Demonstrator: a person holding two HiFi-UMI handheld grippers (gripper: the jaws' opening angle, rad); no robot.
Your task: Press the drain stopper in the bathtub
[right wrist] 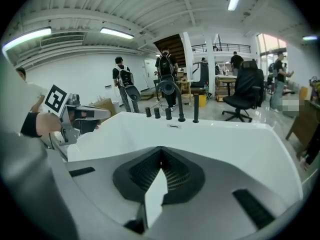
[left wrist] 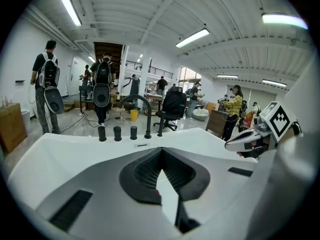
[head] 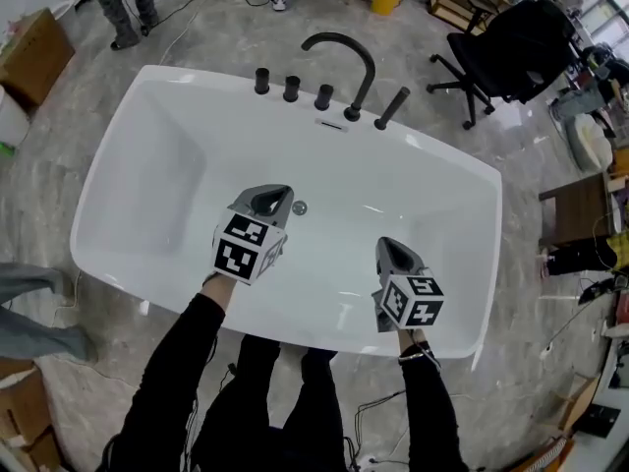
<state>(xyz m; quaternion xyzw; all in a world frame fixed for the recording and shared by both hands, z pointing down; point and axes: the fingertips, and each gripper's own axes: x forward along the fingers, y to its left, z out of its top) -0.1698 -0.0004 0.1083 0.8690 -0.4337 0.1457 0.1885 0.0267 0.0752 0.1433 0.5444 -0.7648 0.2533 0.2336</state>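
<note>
Drain stopper (head: 300, 207): small round disc on bathtub (head: 147, 155) floor; likely rigid, slick, sprung, so press its centre.
Left gripper (head: 269, 203): jaws together, empty, just beside it.
Right gripper (head: 391, 256): jaws together, empty.

Both arms out, jaws closed

Our left hand-held gripper (head: 270, 203) sits further forward than our right hand-held gripper (head: 393, 255). Each has its jaw tips pinched together on nothing, with left arm (head: 175, 367) and right arm (head: 430, 406) in black sleeves.
</note>
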